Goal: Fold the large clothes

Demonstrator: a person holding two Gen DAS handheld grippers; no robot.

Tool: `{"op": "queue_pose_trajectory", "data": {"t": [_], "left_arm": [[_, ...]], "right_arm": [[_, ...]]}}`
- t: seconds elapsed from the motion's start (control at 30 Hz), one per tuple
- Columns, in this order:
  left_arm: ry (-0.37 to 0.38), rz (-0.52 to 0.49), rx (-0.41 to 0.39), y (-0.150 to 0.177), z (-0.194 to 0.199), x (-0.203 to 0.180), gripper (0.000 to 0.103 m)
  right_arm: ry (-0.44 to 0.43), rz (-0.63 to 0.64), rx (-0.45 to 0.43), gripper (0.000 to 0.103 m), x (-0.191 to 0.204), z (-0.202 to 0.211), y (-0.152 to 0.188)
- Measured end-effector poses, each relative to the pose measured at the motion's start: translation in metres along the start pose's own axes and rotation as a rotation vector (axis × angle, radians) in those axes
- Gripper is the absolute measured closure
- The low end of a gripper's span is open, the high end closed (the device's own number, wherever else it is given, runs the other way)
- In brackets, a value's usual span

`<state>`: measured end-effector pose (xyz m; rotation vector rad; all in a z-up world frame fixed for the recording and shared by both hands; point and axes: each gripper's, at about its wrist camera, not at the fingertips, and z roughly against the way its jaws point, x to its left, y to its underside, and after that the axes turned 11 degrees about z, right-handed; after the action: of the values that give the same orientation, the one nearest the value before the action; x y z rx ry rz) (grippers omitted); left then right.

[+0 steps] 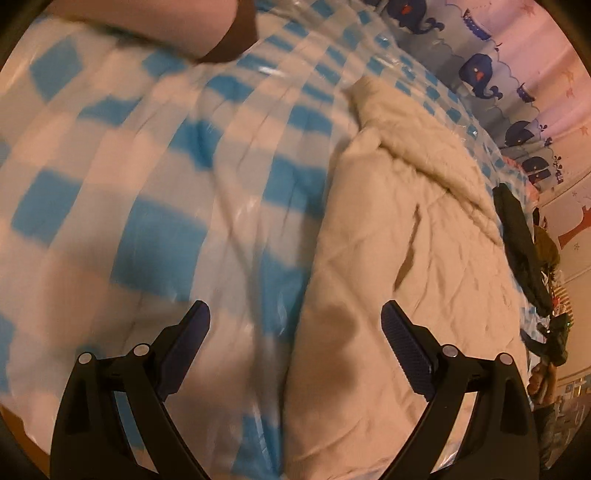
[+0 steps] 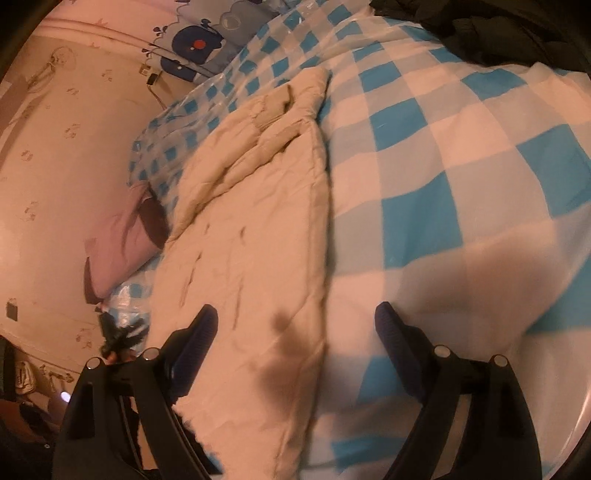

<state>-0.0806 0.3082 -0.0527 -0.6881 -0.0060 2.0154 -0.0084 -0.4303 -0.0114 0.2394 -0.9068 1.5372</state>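
A cream padded coat (image 1: 399, 266) lies folded lengthwise on a blue-and-white checked bed cover (image 1: 147, 184), with a sleeve laid across its upper part. My left gripper (image 1: 295, 325) hovers open above the coat's left edge, with nothing between its fingers. In the right wrist view the same coat (image 2: 251, 240) runs up the middle-left, its long edge beside the checked cover (image 2: 443, 166). My right gripper (image 2: 295, 325) stands open over that edge and holds nothing.
Dark clothes (image 1: 521, 243) are heaped at the bed's right side. A pink pillow (image 2: 118, 247) lies by the wall on the left in the right wrist view. Whale-print bedding (image 2: 192, 44) sits at the head. A person's forearm (image 1: 155, 22) crosses the top of the left wrist view.
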Motion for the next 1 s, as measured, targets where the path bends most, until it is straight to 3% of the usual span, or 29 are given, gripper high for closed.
{"op": "queue_pose_trajectory", "data": {"t": [0.17, 0.33, 0.47, 0.53, 0.57, 0.6, 0.63, 0.67, 0.73, 0.87, 1.0], "left_arm": [[0.059, -0.010, 0.122, 0.028, -0.016, 0.006, 0.009], [0.081, -0.079, 0.163, 0.047, -0.016, -0.007, 0.008], [0.202, 0.000, 0.167, 0.048, -0.009, -0.003, 0.008], [0.174, 0.006, 0.158, 0.050, -0.013, -0.008, 0.010], [0.124, -0.007, 0.161, 0.052, -0.019, -0.011, 0.024], [0.062, -0.026, 0.160, 0.054, -0.025, -0.014, 0.032], [0.031, -0.048, 0.158, 0.055, -0.028, -0.019, 0.043], [0.042, -0.054, 0.155, 0.056, -0.026, -0.022, 0.067], [0.059, -0.052, 0.136, 0.057, -0.017, -0.028, 0.080], [0.046, -0.087, 0.093, 0.062, 0.000, -0.046, 0.090], [0.089, -0.055, 0.079, 0.058, 0.025, -0.048, 0.090]], "right_arm": [[-0.009, 0.000, 0.088, 0.016, 0.011, -0.005, 0.010], [-0.071, -0.029, 0.171, 0.014, 0.013, -0.021, 0.033], [-0.181, -0.032, 0.179, 0.014, 0.019, -0.030, 0.038], [-0.166, 0.009, 0.175, 0.015, 0.027, -0.034, 0.041], [-0.144, 0.024, 0.174, 0.027, 0.030, -0.037, 0.042], [-0.109, 0.033, 0.175, 0.065, 0.031, -0.042, 0.044], [-0.112, 0.010, 0.176, 0.080, 0.029, -0.044, 0.047], [-0.120, 0.001, 0.154, 0.080, 0.028, -0.044, 0.050], [-0.104, 0.025, 0.129, 0.082, 0.035, -0.041, 0.054], [-0.148, 0.050, 0.051, 0.085, 0.056, -0.020, 0.052], [-0.190, 0.089, 0.000, 0.086, 0.082, 0.001, 0.050]]}}
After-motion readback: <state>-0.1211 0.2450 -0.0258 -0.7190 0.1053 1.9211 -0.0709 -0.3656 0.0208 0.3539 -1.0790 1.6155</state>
